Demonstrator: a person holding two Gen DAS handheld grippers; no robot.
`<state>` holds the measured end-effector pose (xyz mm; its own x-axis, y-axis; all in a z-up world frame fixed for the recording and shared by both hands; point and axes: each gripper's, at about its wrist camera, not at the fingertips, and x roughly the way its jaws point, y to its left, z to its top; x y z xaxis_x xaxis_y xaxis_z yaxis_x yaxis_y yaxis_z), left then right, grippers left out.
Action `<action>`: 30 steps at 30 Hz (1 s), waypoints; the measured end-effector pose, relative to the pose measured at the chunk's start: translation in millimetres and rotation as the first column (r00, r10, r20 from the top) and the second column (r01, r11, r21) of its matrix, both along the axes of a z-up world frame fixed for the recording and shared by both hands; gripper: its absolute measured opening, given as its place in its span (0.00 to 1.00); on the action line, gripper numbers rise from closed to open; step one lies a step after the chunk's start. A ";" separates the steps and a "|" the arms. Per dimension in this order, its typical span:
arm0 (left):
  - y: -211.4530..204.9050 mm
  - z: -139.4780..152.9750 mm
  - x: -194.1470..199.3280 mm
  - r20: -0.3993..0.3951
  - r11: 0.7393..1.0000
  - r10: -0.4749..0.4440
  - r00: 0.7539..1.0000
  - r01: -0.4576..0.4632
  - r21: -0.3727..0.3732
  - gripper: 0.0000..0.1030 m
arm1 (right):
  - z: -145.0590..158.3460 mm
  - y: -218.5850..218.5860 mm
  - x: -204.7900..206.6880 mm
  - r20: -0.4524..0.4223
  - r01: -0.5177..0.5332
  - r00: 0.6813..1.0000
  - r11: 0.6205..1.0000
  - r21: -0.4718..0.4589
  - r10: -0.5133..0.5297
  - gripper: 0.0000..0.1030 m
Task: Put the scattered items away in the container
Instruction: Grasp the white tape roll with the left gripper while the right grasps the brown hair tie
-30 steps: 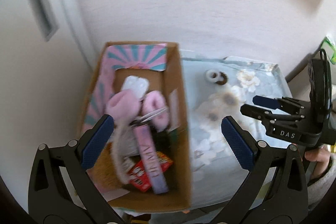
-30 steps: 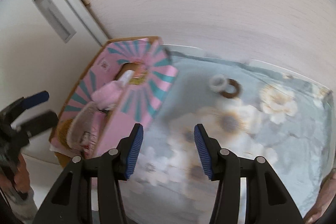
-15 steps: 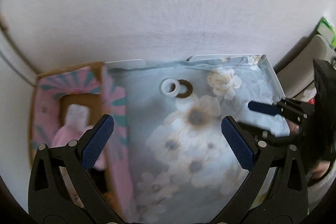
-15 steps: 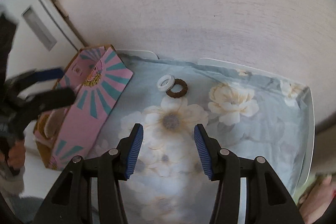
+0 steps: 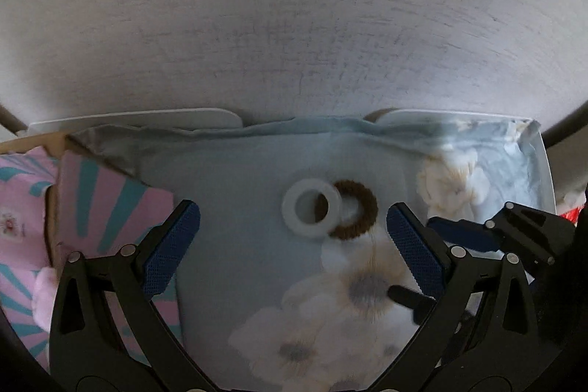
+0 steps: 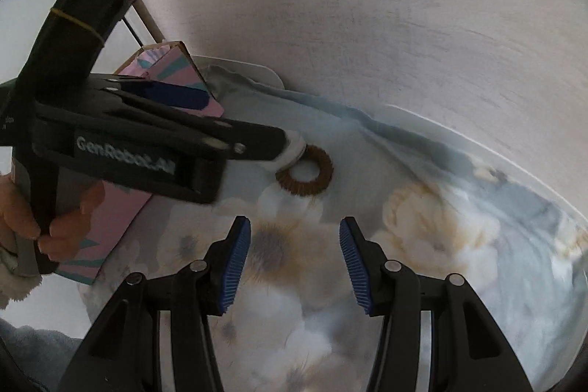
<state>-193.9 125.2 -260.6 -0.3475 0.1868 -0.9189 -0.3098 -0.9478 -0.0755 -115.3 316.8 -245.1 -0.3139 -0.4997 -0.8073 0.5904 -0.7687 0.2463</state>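
A white ring (image 5: pixel 311 212) lies on the floral cloth with its edge over a brown fuzzy hair tie (image 5: pixel 354 215). My left gripper (image 5: pixel 292 245) hangs wide open just above and in front of the pair, nothing between its pads. In the right wrist view its body hides most of the white ring (image 6: pixel 295 152), while the hair tie (image 6: pixel 305 171) shows clearly. My right gripper (image 6: pixel 294 263) is open and empty, a little short of the hair tie. The pink and teal cardboard box (image 5: pixel 95 201) stands at the left with soft pink items inside.
The blue floral cloth (image 5: pixel 239 193) covers a white table with a raised rim (image 5: pixel 128 118), hard against a pale wall. My right gripper's fingers (image 5: pixel 463 234) crowd in from the right beside the left one. A person's hand (image 6: pixel 22 208) grips the left tool.
The left gripper has swung from over the box to the ring and hair tie and dropped closer. The right gripper has also come down toward them. Both stayed open.
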 end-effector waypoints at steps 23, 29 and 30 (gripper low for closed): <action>-30.3 -41.8 -17.6 0.071 0.994 0.057 0.996 -0.063 0.094 0.58 | -23.0 -30.3 -33.6 -0.020 -0.058 0.998 0.998 -0.008 0.058 0.44; -37.8 -40.9 -18.4 0.078 0.989 0.053 0.996 -0.063 0.133 0.39 | -23.1 -28.6 -34.2 -0.035 -0.062 0.997 0.998 0.001 0.062 0.18; -38.4 -40.2 -18.2 0.074 0.989 0.055 0.996 -0.064 0.130 0.39 | -23.0 -28.4 -34.0 -0.040 -0.061 0.997 0.998 0.001 0.061 0.17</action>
<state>-212.1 86.8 -300.8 -0.2970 0.2892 -0.9100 -0.2427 -0.9446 -0.2210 -149.3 288.5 -268.2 -0.3145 -0.5192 -0.7947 0.6456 -0.7307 0.2219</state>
